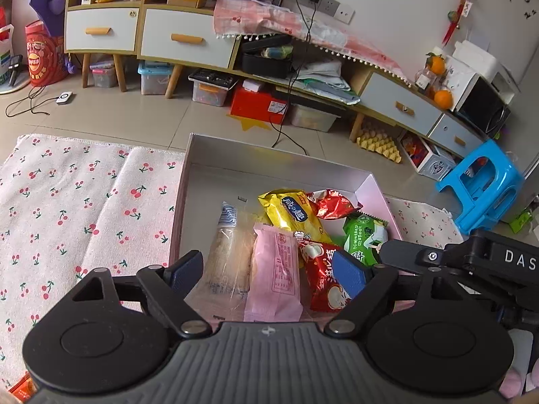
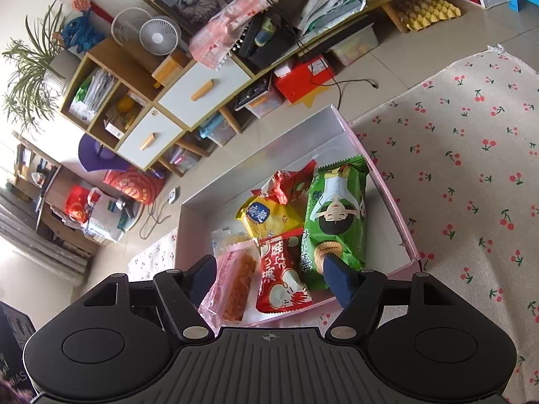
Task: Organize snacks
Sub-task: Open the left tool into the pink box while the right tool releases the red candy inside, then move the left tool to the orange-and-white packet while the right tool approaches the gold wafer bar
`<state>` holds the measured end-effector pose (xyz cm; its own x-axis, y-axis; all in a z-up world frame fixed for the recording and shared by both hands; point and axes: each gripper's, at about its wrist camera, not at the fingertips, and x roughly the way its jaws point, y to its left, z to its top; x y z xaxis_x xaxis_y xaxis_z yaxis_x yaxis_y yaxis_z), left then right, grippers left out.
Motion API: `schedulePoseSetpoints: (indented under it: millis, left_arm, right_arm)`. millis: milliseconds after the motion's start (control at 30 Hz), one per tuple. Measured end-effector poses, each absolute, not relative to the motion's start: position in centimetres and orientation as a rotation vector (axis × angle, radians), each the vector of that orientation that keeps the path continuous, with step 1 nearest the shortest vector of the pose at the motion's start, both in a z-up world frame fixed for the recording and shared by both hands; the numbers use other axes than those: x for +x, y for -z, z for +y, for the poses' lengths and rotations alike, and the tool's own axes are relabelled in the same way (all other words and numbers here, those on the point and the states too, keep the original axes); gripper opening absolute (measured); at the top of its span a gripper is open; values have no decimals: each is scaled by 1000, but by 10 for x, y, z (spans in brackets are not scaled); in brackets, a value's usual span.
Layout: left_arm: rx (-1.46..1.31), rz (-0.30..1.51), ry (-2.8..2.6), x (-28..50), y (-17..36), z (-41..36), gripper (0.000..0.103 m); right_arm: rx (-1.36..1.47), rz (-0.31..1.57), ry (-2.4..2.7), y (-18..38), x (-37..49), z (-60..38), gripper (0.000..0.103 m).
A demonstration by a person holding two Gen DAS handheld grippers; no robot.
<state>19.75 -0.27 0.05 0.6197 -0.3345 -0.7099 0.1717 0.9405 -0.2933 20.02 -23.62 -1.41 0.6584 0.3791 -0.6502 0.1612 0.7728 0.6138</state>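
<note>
The left gripper (image 1: pixel 269 271) has its jaws spread wide, gripping nothing; between them lie a pink snack pack (image 1: pixel 274 276) and a clear-wrapped pack (image 1: pixel 227 262). The right gripper (image 2: pixel 271 277) likewise gapes empty over a red snack pack (image 2: pixel 281 279). Beyond, green (image 2: pixel 337 215) and yellow (image 2: pixel 269 217) packs lie in the shallow box (image 2: pixel 269 144) on the cherry-print cloth (image 2: pixel 471 168).

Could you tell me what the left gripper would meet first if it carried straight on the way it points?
Probably the pink packet in the box, lying between the open left gripper's fingers.
</note>
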Motion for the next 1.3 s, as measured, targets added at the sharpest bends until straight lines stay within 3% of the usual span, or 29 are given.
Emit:
schedulePoseSetpoints:
  millis: [200,533,1033,1300]
  left_arm:
    - [-165,850,290,180,-10,-3,95]
    - [-106,858,243,150,-22,2,102]
    - [-19,855,170,117,-12,17,102]
    - [23,853,140,109,-2,31,102]
  right_arm:
    - [637,866,-102,-1,183,-239,83]
    - [523,860,-90,-19,146,-232,89]
    - [376,826,-103,-18,112,-212,94]
    - [163,787,-88,-5,98,-195,94]
